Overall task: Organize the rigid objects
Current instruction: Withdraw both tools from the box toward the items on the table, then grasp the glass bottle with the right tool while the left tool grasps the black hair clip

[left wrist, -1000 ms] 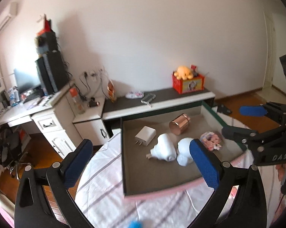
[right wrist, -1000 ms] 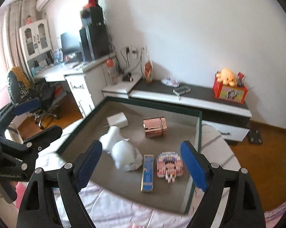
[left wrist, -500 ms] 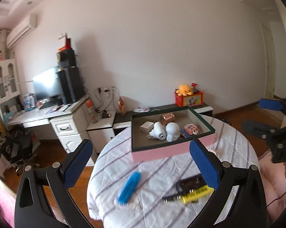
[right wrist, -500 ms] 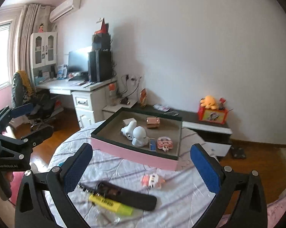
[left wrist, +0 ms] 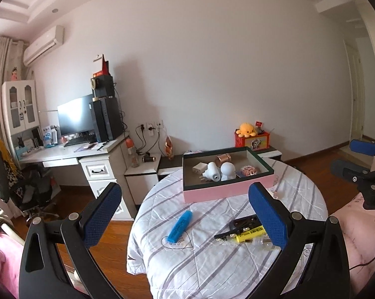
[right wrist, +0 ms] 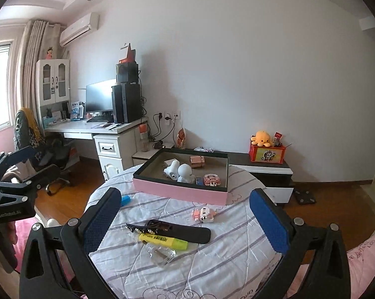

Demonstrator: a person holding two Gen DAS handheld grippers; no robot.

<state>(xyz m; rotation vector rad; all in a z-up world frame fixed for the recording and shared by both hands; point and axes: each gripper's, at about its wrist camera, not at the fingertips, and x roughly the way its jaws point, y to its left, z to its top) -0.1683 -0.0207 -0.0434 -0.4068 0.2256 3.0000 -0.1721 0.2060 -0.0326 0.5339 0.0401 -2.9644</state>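
Observation:
A pink box with a dark green rim sits at the far side of the round striped table. It holds a copper cylinder, white pieces and a pink block toy. On the cloth lie a blue highlighter, a yellow highlighter, a black case, a clear bottle and a second pink block toy. My left gripper and right gripper both hover open and empty at the near side of the table, well back from the box.
A white desk with a monitor and a draped chair stand to the left. A low cabinet carries a red box with a yellow plush behind the table. Pink bedding lies at the right, wooden floor all around.
Both grippers have pulled back from over the box, so the whole table and its loose items came into view. The right jaws stand slightly wider than in the earliest frame.

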